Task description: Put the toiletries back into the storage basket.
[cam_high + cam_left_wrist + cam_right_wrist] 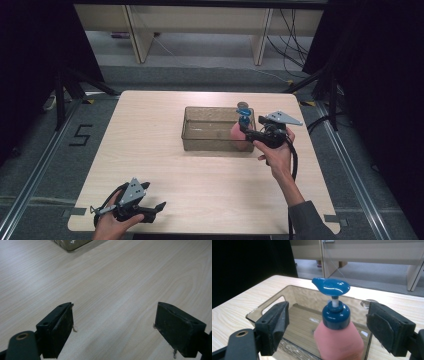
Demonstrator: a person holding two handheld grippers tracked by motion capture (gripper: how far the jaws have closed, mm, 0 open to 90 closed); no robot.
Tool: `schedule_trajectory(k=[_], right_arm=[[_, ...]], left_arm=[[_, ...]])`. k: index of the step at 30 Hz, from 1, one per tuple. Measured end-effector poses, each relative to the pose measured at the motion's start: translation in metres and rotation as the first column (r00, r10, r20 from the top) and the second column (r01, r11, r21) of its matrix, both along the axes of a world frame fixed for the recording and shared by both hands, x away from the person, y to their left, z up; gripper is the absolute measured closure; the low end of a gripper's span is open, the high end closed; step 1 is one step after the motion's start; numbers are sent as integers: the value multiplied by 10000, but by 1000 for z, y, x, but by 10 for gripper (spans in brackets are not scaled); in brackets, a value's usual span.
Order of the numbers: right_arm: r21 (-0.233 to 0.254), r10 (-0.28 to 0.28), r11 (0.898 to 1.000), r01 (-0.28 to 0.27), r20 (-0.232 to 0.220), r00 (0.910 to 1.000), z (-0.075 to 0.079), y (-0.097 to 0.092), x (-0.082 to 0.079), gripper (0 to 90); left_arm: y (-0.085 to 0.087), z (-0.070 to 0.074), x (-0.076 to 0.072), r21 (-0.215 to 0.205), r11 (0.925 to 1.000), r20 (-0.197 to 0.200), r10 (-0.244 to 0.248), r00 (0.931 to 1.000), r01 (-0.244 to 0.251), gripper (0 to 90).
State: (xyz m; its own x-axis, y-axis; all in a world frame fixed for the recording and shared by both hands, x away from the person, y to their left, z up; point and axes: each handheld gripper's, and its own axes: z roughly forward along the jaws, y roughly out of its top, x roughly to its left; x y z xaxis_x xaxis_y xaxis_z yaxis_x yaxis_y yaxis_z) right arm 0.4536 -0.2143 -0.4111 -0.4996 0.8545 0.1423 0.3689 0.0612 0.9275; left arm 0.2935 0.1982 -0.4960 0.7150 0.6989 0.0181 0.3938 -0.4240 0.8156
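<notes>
Bottle (338, 338), pink with a blue pump top, stands upright at the right end of the bin, between the wide-open jaws of the right gripper (327, 325); the jaws flank it without touching. Table (150, 150) of pale wood carries a clear smoky bin (210, 142) right of centre, its floor bare in the right gripper view. A small round grey thing (243, 105) lies on the table just behind the bin. Left gripper (152, 212) sits low at the near left edge in a hand (112, 227), jaws spread wide over bare wood, holding nothing, well apart from the bin
</notes>
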Motion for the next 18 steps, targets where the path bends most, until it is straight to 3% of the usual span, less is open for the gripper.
schedule_trajectory(k=[5,6,7,9,10,12,14,15,16,17,18], right_arm=[[98,12,10000,-11,-75,10000,-2,-1,-4,187],[-120,15,9999,-14,56,10000,-2,-2,-3,185],[23,24,10000,-24,-213,9998,-1,-1,-5,186],[108,34,9999,-33,-86,10000,-2,-1,-6,186],[17,70,10000,-70,17,10000,-2,-1,-7,186],[-6,32,10000,-32,-97,9999,-1,-1,-9,186],[-59,100,9999,-100,-67,9999,-1,-2,-10,186],[70,49,10000,-48,-179,9998,-1,-1,-11,186],[50,107,9999,-107,-46,9999,-1,-1,-11,186],[30,141,9999,-141,1,9999,-1,-2,-12,186],[103,162,9998,-162,-32,9999,-1,-1,-12,186]], left_arm=[[1,1,1,89,10000,1,-22,10000,22,149],[1,0,1,153,9999,66,-29,10000,28,149],[1,0,1,132,9999,67,-20,10000,20,148],[3,2,3,497,9987,287,-151,9995,136,148],[3,2,3,456,9989,332,-131,9994,115,149],[2,1,0,291,9996,30,-31,10000,30,149],[4,2,3,502,9986,208,-197,9996,186,149],[3,2,1,472,9989,84,-29,10000,25,149],[3,1,2,401,9992,252,-89,9996,78,149],[3,2,2,514,9986,179,-165,9997,155,149],[2,1,1,289,9995,9,-87,10000,87,149]])
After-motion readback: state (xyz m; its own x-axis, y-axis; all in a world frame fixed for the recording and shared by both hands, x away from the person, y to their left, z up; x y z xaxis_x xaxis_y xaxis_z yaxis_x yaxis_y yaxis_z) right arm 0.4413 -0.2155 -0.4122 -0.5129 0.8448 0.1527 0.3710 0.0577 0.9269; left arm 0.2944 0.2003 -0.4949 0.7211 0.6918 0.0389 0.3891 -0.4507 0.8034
